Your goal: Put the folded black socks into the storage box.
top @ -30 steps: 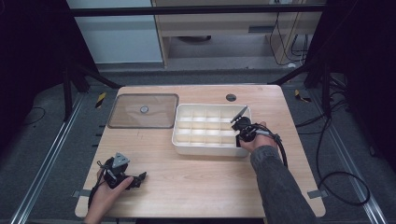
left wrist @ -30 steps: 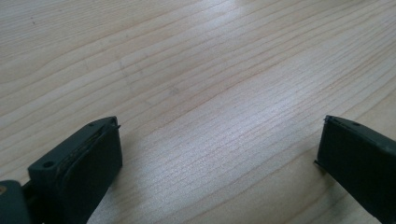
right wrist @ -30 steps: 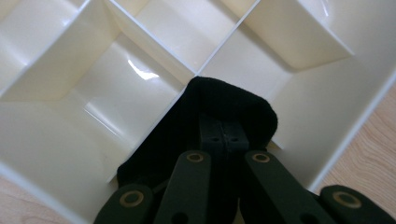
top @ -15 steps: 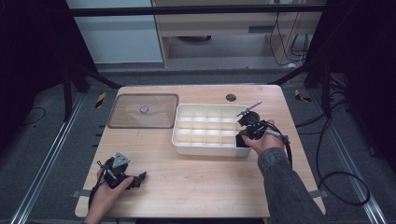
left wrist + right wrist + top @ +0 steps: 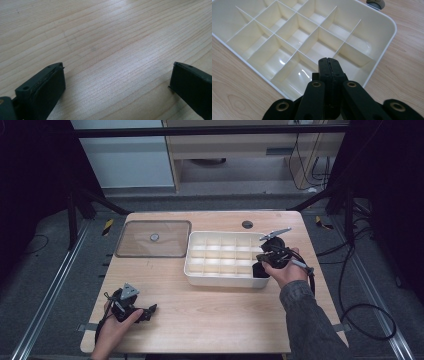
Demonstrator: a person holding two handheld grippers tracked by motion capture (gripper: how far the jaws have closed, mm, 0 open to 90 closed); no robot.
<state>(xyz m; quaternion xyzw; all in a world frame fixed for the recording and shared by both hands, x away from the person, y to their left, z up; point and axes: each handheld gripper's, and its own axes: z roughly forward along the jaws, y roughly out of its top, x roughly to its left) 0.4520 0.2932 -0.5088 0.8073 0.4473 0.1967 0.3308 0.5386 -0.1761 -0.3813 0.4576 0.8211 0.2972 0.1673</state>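
High view: we find the right gripper [image 5: 260, 265] at the near right corner of the white tray [image 5: 196, 251]. Compared with a second ago, the hand sits further out toward the tray's right end and a little higher, the grey plate on top now tilted up over the right rim. We judge this as a withdrawal from the tray, or a shift along it; nothing has been put in, for every compartment we can see is bare. The tray lies mid-table, right of centre, its long side toward the person. The left gripper [image 5: 150, 310] rests on the table [image 5: 225, 320] at the near left, well apart from the tray, and has kept its place. A clear lid [image 5: 132, 242] lies flat just left of the tray, with a small round piece [image 5: 154, 237] on it. A dark round disc [image 5: 247, 224] lies behind the tray near the far edge. Nothing blocks either hand's path to the tray.

Left gripper view: the jaws stand wide apart, with bare wood grain between them. They hold nothing.

Right gripper view: the jaws are pressed together, tip to tip, with nothing between them that we can see. They hang over the tray's corner compartments, clear of the dividers [image 5: 294, 53]. We judge the dividers and the raised rim to be the only obstacles to a low move across the tray. The disc [image 5: 375, 3] shows at the top edge, beyond the tray.
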